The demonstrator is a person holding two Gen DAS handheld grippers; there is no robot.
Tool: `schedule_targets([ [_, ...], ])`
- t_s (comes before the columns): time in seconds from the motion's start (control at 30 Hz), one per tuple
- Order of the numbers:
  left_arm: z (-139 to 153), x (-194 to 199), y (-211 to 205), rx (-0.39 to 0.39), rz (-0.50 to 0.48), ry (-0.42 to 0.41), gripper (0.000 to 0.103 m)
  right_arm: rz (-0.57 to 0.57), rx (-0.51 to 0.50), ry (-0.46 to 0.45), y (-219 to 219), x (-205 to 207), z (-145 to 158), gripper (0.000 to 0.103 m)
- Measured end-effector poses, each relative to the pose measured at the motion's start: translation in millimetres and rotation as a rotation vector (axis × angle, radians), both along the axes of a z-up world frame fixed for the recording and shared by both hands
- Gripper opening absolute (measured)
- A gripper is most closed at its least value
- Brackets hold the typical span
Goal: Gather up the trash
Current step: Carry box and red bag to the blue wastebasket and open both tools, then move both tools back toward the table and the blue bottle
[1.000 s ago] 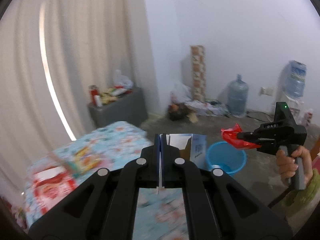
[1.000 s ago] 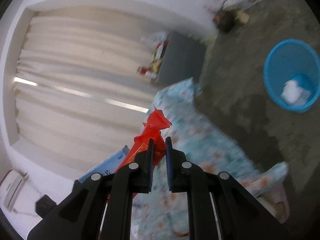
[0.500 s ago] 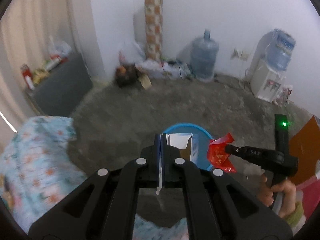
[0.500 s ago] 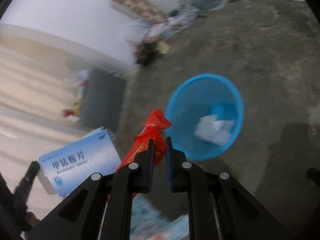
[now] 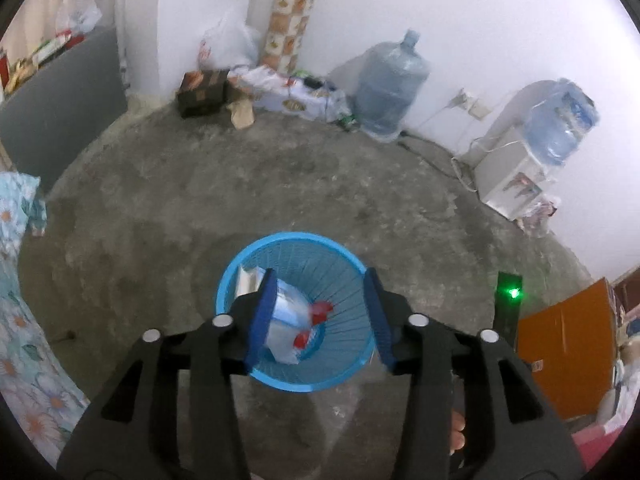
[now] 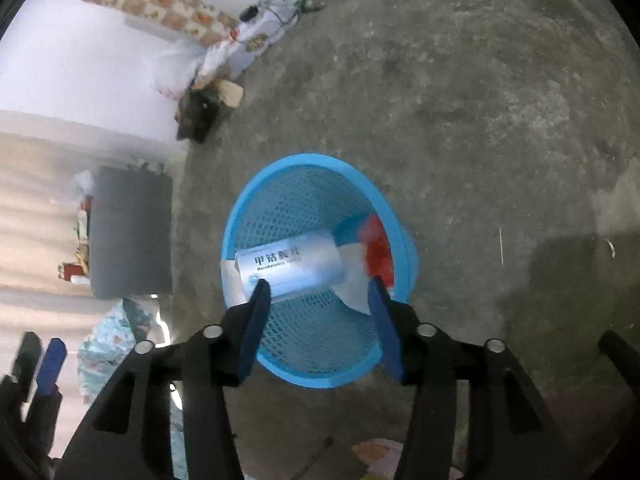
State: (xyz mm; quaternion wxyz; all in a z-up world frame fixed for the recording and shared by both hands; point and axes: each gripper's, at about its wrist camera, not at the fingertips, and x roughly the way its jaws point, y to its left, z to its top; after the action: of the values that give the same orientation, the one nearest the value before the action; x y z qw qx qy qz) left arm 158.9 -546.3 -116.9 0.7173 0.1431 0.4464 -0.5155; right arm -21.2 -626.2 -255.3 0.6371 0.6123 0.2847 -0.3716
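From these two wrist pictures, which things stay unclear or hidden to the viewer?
- Blue box: the small print is blurred in the right wrist view; the left gripper finger partly covers it in the left wrist view.
- Red wrapper: a blur, shape unreadable.
- White paper: mostly under the box.
- Blue basket: near rim hidden behind the right gripper.

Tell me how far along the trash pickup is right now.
Done: the blue-and-white box and red wrapper lie in the blue basket. In hand: nothing; the left gripper and right gripper have just been opening, jaws empty. Left: no more loose trash shows on the floor nearby.
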Motion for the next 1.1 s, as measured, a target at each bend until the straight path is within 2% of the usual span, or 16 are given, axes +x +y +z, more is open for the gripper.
schedule_targets([
  [0.13, 40, -11, 22, -0.071, -0.017, -0.018, 0.057, -0.057, -0.010, -0.049, 22, -13, 16, 0.052],
  [0.23, 77, -20, 53, -0.126, -0.033, -0.037, 0.066, -0.065, -0.056, -0.079, 44, -13, 47, 0.053],
  [0.37, 117, -26, 99, -0.138, -0.019, -0.081, 0.075, -0.029, -0.149, -0.110, 70, -2, 92, 0.066],
  [0.43, 138, -26, 132, -0.149, 0.003, -0.089, 0.080, 0.026, -0.191, -0.136, 86, 6, 119, 0.069],
  [0.57, 172, -22, 195, -0.142, 0.080, -0.103, 0.083, 0.140, -0.244, -0.170, 114, 26, 163, 0.075],
  [0.7, 200, -13, 281, -0.161, 0.187, -0.089, 0.083, 0.266, -0.242, -0.223, 147, 45, 194, 0.076],
  [0.77, 212, -11, 327, -0.188, 0.258, -0.110, 0.083, 0.325, -0.253, -0.237, 165, 55, 209, 0.076],
  [0.93, 232, -12, 431, -0.221, 0.437, -0.190, 0.083, 0.479, -0.274, -0.295, 207, 81, 241, 0.076],
  [1.1, 244, -17, 520, -0.236, 0.601, -0.222, 0.083, 0.652, -0.298, -0.344, 258, 108, 270, 0.076],
])
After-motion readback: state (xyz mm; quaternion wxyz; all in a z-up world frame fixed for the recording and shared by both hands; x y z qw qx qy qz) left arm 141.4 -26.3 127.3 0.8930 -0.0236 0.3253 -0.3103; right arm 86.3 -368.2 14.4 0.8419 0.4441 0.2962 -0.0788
